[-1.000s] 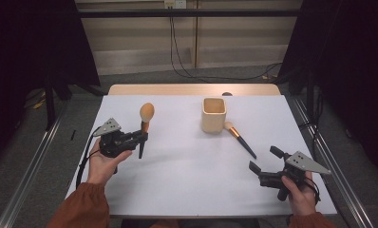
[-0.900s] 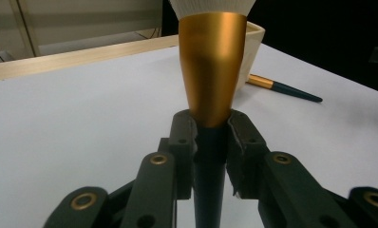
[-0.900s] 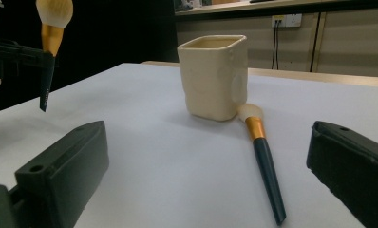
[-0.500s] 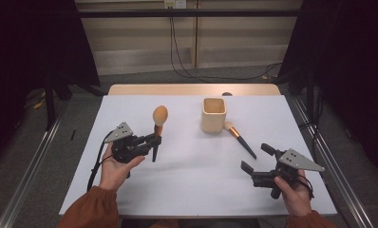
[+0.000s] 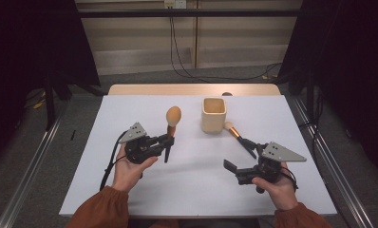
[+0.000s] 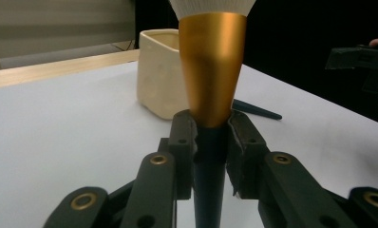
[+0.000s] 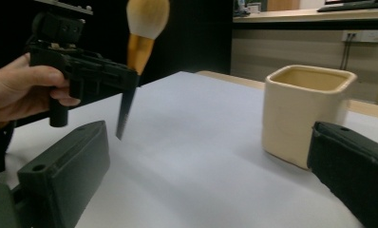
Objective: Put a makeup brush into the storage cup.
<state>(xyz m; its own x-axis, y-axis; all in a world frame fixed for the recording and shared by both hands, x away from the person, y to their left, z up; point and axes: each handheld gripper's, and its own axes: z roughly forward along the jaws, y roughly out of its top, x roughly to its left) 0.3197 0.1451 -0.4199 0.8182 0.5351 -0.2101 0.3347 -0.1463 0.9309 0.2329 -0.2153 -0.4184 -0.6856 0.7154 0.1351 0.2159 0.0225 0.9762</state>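
In the high view the left gripper (image 5: 167,141) sits left of the frame's centre, held in the person's left hand (image 5: 130,166), and its fingers are clenched on the dark handle of a makeup brush (image 5: 172,124). The brush stands nearly upright, its round tan head at the top, its gold collar just above the fingers and its dark pointed end hanging clear above the white surface (image 5: 196,185). The left gripper view looks straight up the brush (image 6: 212,71): the two black fingers (image 6: 183,142) press on the handle from either side, right below the gold collar. Just right of the brush head in the high view stands a cream square cup (image 5: 213,114), open at the top, resting on the surface in the upper middle of the frame. A second brush (image 5: 238,138) lies flat on the surface immediately right of the cup, its pale head touching or nearly touching the cup's base and its dark handle pointing toward the lower right. The right gripper (image 5: 237,172) is in the lower right, held in the right hand (image 5: 276,187), its fingers released and spread wide with nothing between them. In the right gripper view the cup (image 7: 308,111) stands at the right, near one finger (image 7: 353,161).
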